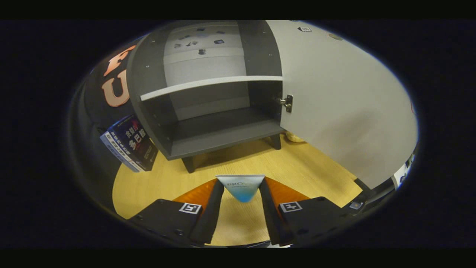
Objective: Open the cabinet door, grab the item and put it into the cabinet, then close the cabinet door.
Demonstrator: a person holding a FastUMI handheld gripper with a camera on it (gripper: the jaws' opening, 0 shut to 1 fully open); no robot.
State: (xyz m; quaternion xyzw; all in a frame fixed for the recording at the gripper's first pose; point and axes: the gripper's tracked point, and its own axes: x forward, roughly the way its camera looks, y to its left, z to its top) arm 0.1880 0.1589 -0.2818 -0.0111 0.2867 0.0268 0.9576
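With the door [346, 100] swung wide at 2 o'clock, the gripper [241, 193] clamps both fingers on the tube [241, 187]; carry it level toward 12 o'clock, onto the cabinet [208, 108] lower shelf [223, 136], clearing the front edge.

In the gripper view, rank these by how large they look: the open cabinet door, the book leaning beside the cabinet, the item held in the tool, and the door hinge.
1. Open cabinet door, clearly largest.
2. Book.
3. Item pinched in the tool; nearness to the camera inflates it, so its place against the book is unsure.
4. Hinge, smallest.
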